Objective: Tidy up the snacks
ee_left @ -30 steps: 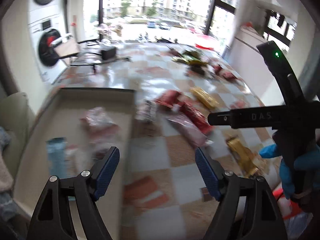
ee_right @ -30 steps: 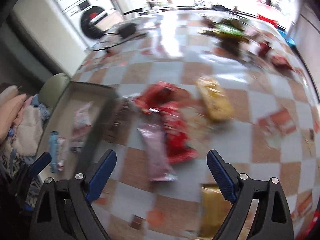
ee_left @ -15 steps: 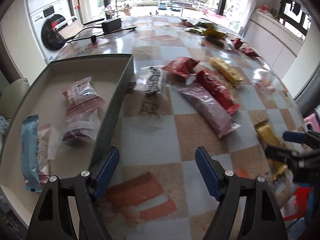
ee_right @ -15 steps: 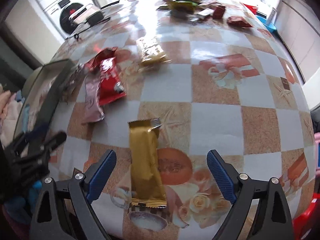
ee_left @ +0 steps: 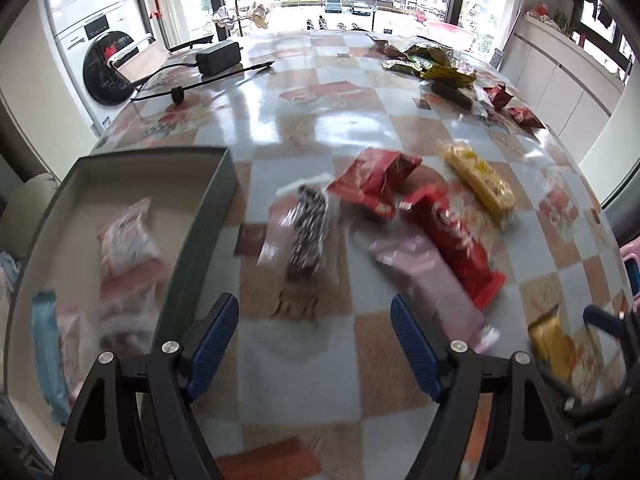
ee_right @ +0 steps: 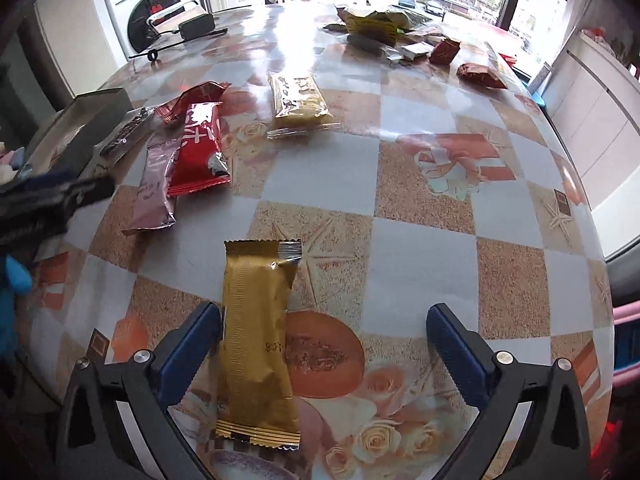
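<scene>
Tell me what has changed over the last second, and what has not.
The right gripper came down over the gold snack bar; its jaws have just been opening, with the bar between them, ungripped. The left gripper swung toward the table's middle, open and empty. Snacks and the tray stayed put.

Black power adapter with cable, washing machine behind, parked cars outside the window
</scene>
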`<state>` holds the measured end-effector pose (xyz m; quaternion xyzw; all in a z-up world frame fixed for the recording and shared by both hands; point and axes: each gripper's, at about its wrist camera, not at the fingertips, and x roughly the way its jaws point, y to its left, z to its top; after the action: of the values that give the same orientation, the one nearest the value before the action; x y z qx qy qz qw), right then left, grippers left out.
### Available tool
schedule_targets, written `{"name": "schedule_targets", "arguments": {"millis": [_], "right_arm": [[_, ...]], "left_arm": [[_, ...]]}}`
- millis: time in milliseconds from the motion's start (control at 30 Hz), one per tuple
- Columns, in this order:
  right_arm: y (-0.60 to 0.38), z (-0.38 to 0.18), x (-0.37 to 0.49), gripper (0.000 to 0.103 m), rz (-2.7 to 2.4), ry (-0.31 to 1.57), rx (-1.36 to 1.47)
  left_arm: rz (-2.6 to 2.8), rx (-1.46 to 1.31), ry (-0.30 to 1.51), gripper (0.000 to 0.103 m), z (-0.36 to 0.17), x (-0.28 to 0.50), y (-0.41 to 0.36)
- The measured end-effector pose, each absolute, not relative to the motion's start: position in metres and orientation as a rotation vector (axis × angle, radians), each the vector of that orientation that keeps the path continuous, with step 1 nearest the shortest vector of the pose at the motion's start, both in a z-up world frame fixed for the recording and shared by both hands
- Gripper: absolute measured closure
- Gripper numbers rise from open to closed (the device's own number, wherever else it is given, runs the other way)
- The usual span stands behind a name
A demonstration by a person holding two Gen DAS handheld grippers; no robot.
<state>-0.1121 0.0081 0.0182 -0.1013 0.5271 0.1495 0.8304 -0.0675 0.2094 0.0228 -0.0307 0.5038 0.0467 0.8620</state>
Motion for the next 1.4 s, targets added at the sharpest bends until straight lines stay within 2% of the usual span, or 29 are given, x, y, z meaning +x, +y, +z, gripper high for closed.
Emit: {"name": "schedule_targets", "arguments": {"millis": [367, 433, 467, 500, 667, 767, 833, 867, 900, 1033, 1100, 1400], "right_arm": [[0.006, 0.019, -0.122, 0.000, 0.340, 1.050, -0.213], [0.005, 0.019, -0.122, 0.000, 0.346, 1.043, -0.214], [0.005, 0.019, -0.122, 0.000, 0.347, 1.042, -0.214], [0.005, 0.020, -0.123, 0.000, 0.347, 1.041, -0.214], [0.005, 0.020, -0.123, 0.000, 0.347, 1.042, -0.214], [0.005, 0.020, -0.123, 0.000, 0.347, 1.039, -0.213], [0.005, 0.020, -0.124, 0.000, 0.348, 1.034, -0.213], [0.005, 0.021, -0.125, 0.000, 0.349, 1.032, -0.214], [0.005, 0.021, -0.125, 0.000, 0.351, 1.031, -0.214], [0.004, 0.021, -0.126, 0.000, 0.356, 1.023, -0.217], [0.003, 0.020, -0.127, 0.000, 0.358, 1.014, -0.215], [0.002, 0.019, -0.129, 0.000, 0.361, 1.002, -0.215]], "left_arm": [[0.156, -0.116, 1.109, 0.022, 0.009, -0.024, 0.221], [0.152, -0.115, 1.096, 0.034, 0.011, -0.026, 0.219], [0.142, -0.110, 1.089, 0.052, 0.012, -0.027, 0.218], [0.128, -0.096, 1.085, 0.062, 0.014, -0.030, 0.214], [0.119, -0.092, 1.086, 0.063, 0.015, -0.062, 0.204], [0.115, -0.074, 1.076, 0.060, 0.016, -0.096, 0.194], [0.129, -0.076, 1.070, 0.049, 0.015, -0.107, 0.193], [0.131, -0.078, 1.073, 0.032, 0.014, -0.108, 0.193], [0.133, -0.083, 1.078, 0.021, 0.012, -0.107, 0.193], [0.134, -0.092, 1.036, 0.013, 0.007, -0.106, 0.192], [0.113, -0.084, 1.010, 0.002, 0.004, -0.107, 0.188], [0.097, -0.069, 0.952, 0.000, 0.000, -0.112, 0.185]]}}
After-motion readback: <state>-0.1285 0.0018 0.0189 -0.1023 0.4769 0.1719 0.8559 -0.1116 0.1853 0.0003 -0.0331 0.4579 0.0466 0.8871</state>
